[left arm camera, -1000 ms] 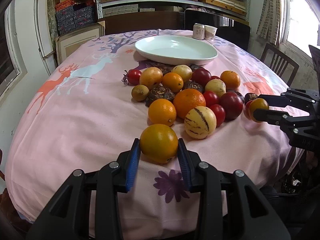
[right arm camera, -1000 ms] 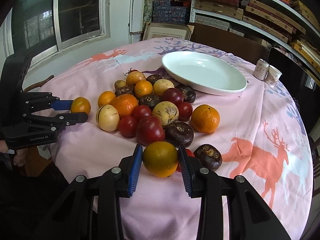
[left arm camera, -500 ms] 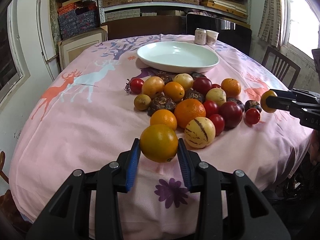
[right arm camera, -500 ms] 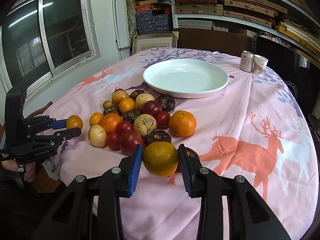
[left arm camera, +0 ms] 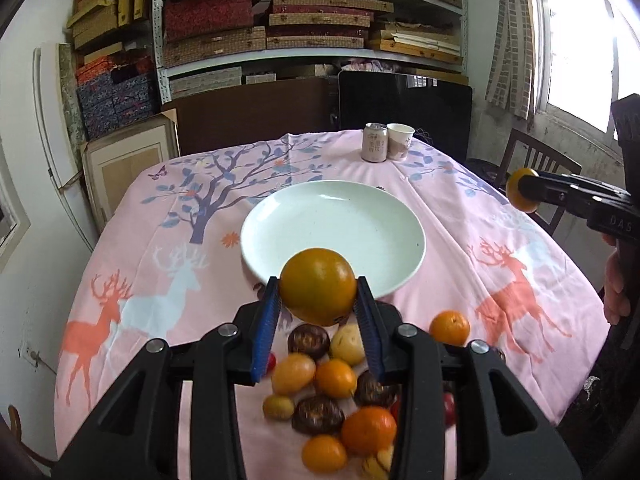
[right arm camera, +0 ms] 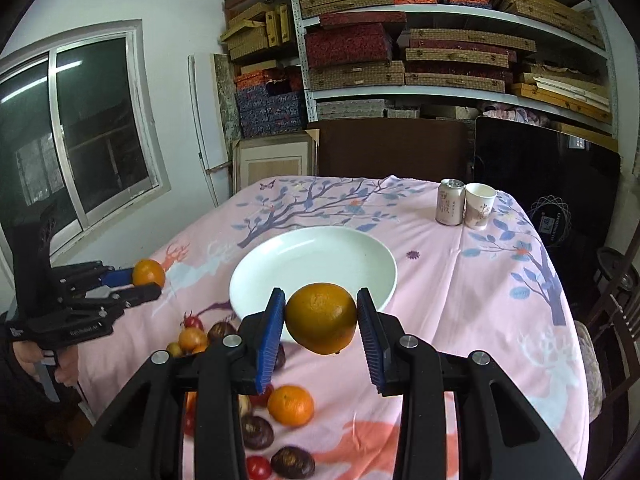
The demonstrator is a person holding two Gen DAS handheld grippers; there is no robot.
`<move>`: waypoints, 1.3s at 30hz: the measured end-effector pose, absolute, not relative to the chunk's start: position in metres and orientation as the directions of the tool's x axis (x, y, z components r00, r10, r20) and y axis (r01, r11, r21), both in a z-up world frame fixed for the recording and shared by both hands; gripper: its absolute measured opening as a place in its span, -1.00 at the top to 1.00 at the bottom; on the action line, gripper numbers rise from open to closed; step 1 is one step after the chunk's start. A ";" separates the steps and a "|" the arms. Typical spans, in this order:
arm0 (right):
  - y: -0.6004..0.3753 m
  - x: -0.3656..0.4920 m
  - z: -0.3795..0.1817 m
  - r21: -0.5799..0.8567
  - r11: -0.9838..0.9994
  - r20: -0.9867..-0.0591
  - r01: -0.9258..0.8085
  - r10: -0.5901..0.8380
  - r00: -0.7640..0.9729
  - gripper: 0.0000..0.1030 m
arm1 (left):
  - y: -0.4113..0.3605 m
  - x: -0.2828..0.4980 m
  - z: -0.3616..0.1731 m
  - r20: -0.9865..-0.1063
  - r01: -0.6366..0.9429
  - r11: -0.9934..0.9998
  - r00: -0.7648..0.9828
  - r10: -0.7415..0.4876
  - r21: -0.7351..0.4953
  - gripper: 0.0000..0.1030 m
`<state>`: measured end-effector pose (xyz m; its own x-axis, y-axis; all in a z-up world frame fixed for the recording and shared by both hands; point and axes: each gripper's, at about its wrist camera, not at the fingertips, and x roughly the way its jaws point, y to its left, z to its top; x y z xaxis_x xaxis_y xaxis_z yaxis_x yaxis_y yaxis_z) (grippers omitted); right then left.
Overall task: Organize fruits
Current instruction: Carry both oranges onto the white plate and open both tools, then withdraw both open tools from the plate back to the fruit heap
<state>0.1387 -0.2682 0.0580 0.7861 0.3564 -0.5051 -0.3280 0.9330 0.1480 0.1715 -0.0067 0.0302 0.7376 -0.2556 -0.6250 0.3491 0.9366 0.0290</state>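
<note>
My left gripper point(left arm camera: 318, 312) is shut on an orange point(left arm camera: 318, 286), held in the air above the near rim of the white plate point(left arm camera: 332, 224). My right gripper point(right arm camera: 320, 328) is shut on a second orange point(right arm camera: 321, 318), also raised before the plate point(right arm camera: 314, 264). Each gripper shows in the other's view: the right one point(left arm camera: 528, 196) at the far right with its orange point(left arm camera: 518, 194), the left one point(right arm camera: 136, 284) at the left with its orange point(right arm camera: 149, 273). The heap of mixed fruit point(left arm camera: 332, 384) lies on the pink cloth below my fingers, partly hidden by them.
A drink can point(left arm camera: 374, 142) and a paper cup point(left arm camera: 400, 141) stand at the table's far edge. A wooden chair point(left arm camera: 532, 168) sits at the right, shelves of boxes behind. A hand point(left arm camera: 616, 288) holds the right gripper's handle. One orange point(right arm camera: 290, 404) lies apart from the heap.
Both grippers have risen off the table with their oranges and moved forward over the fruit heap toward the plate. The heap now lies beneath the fingers.
</note>
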 end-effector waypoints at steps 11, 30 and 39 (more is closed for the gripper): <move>-0.225 0.328 -0.009 0.179 0.947 -0.671 -0.265 0.315 0.671 0.27 | -0.034 0.370 -0.049 -0.790 0.237 0.960 0.554 -0.262 -0.152 0.29; -0.234 0.308 -0.006 0.142 0.967 -0.659 -0.211 0.251 0.709 -0.42 | -0.011 0.341 -0.017 -0.758 0.239 0.962 0.602 -0.250 -0.128 -0.49; -0.250 0.123 -0.010 0.066 0.964 -0.606 -0.256 0.243 0.757 -0.51 | 0.008 0.139 -0.012 -0.689 0.367 0.930 0.678 -0.257 0.014 -0.70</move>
